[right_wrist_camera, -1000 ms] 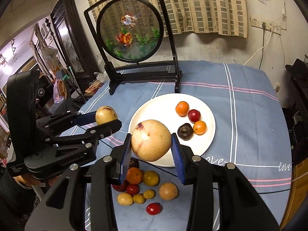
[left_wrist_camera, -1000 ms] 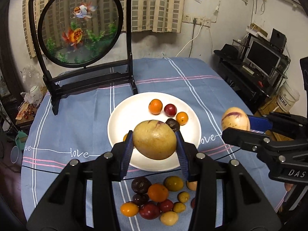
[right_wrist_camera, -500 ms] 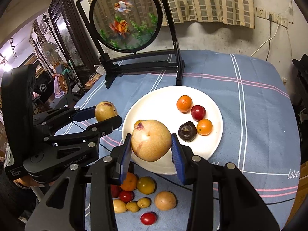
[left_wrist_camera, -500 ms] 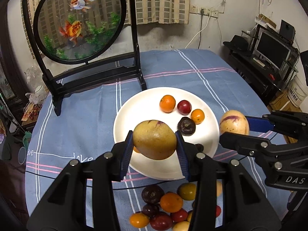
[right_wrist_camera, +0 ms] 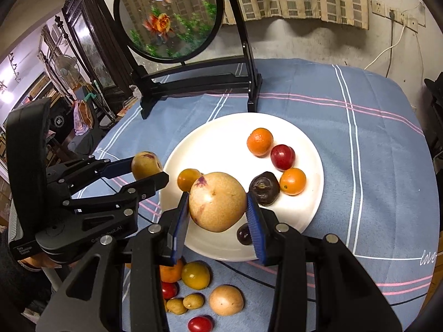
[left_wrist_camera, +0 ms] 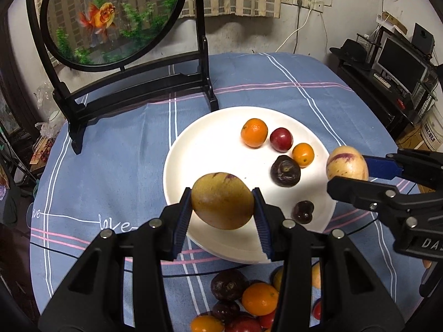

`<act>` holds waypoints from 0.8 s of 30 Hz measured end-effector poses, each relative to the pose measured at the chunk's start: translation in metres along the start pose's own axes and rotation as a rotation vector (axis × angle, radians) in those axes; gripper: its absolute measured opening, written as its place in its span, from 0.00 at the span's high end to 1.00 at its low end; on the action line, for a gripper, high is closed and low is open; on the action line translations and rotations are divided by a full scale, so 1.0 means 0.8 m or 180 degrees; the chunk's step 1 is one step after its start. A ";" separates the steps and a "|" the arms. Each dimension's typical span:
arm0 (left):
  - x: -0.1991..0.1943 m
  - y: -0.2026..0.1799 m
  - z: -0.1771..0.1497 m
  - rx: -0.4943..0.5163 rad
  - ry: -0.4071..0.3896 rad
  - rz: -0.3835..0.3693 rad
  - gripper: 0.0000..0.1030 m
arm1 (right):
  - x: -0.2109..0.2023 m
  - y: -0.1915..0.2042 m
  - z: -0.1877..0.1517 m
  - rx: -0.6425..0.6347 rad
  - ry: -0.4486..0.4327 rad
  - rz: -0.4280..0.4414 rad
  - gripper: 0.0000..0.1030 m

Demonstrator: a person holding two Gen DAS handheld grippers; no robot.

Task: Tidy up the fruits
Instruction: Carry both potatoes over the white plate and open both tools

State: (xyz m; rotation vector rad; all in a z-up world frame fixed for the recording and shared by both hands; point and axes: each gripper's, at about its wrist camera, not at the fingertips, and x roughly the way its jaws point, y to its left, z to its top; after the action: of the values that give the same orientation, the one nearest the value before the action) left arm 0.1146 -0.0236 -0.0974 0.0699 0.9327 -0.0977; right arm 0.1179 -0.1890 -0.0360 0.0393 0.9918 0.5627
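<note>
My left gripper (left_wrist_camera: 223,214) is shut on a large yellow-brown melon (left_wrist_camera: 223,200) and holds it over the near left part of the white plate (left_wrist_camera: 210,144). My right gripper (right_wrist_camera: 218,215) is shut on a second yellow melon (right_wrist_camera: 217,202) over the plate's near edge (right_wrist_camera: 218,144). Each gripper shows in the other's view, the right one (left_wrist_camera: 349,170) and the left one (right_wrist_camera: 148,170). On the plate lie an orange (left_wrist_camera: 254,132), a red plum (left_wrist_camera: 281,139), a small orange (left_wrist_camera: 303,154) and two dark fruits (left_wrist_camera: 285,170).
A pile of small loose fruits (right_wrist_camera: 195,275) lies on the blue striped cloth (left_wrist_camera: 110,152) in front of the plate. A round goldfish screen on a black stand (left_wrist_camera: 133,83) stands behind the plate. Furniture and a monitor (left_wrist_camera: 401,61) are off the table's right.
Both grippers have moved forward and lower over the plate, each still holding its melon. The plate and its fruits look larger and nearer.
</note>
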 end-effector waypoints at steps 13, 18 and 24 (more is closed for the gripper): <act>0.025 0.006 0.006 -0.0009 0.0033 -0.0002 0.58 | 0.032 -0.006 0.010 -0.0041 0.0080 0.0012 0.61; 0.034 0.011 0.005 0.0006 0.0055 0.0014 0.58 | 0.041 -0.008 0.005 -0.0082 0.0135 -0.0028 0.61; 0.052 0.007 0.010 0.0093 0.0093 0.0038 0.57 | 0.057 -0.014 0.001 -0.0084 0.0209 -0.0106 0.61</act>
State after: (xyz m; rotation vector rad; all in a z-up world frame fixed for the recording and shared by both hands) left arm 0.1463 -0.0210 -0.1256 0.1042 0.9600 -0.0994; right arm 0.1424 -0.1769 -0.0743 -0.0193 1.0470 0.5494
